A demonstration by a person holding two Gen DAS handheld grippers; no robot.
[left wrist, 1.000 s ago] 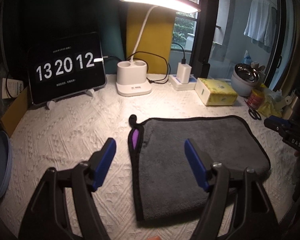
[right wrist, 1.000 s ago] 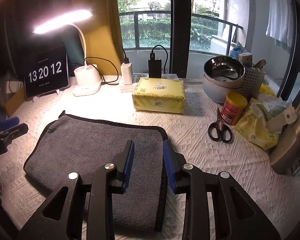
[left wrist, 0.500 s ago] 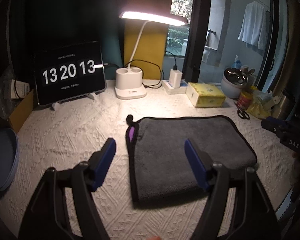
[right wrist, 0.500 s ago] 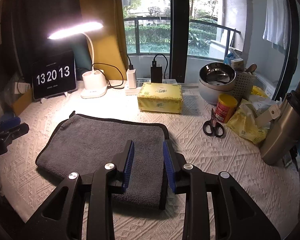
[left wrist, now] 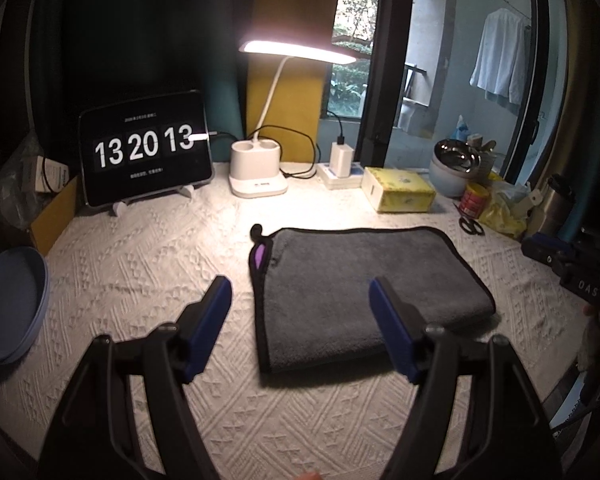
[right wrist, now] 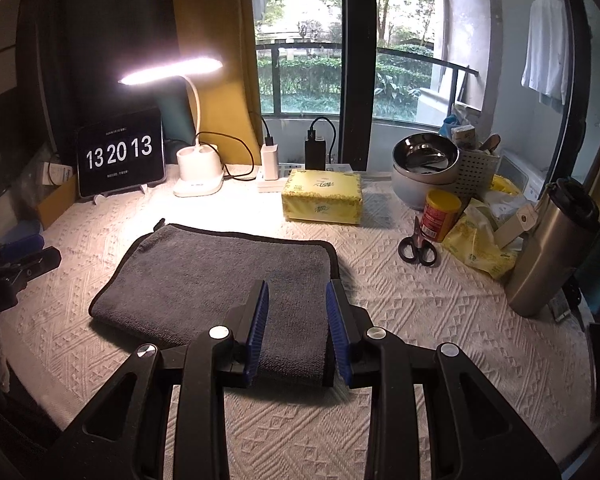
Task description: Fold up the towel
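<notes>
A dark grey towel (left wrist: 364, 288) with black trim lies folded flat on the white textured tablecloth; it also shows in the right wrist view (right wrist: 228, 276). A purple tag (left wrist: 259, 257) shows at its left edge. My left gripper (left wrist: 300, 320) is wide open and empty, held above and short of the towel's near left part. My right gripper (right wrist: 296, 320) is partly open and empty, held above the towel's near right corner. Each gripper shows at the edge of the other's view.
At the back stand a tablet clock (left wrist: 144, 152), a lit desk lamp (left wrist: 258, 172), a charger (left wrist: 342, 162) and a yellow tissue box (right wrist: 322, 196). Scissors (right wrist: 418, 246), a red can (right wrist: 440, 214), steel bowls (right wrist: 424, 160) and a flask (right wrist: 552, 244) are on the right. A blue plate (left wrist: 8, 304) is at left.
Both grippers have pulled back and up from the towel, so it looks smaller and farther. The towel has not moved. Finger gaps are unchanged.
</notes>
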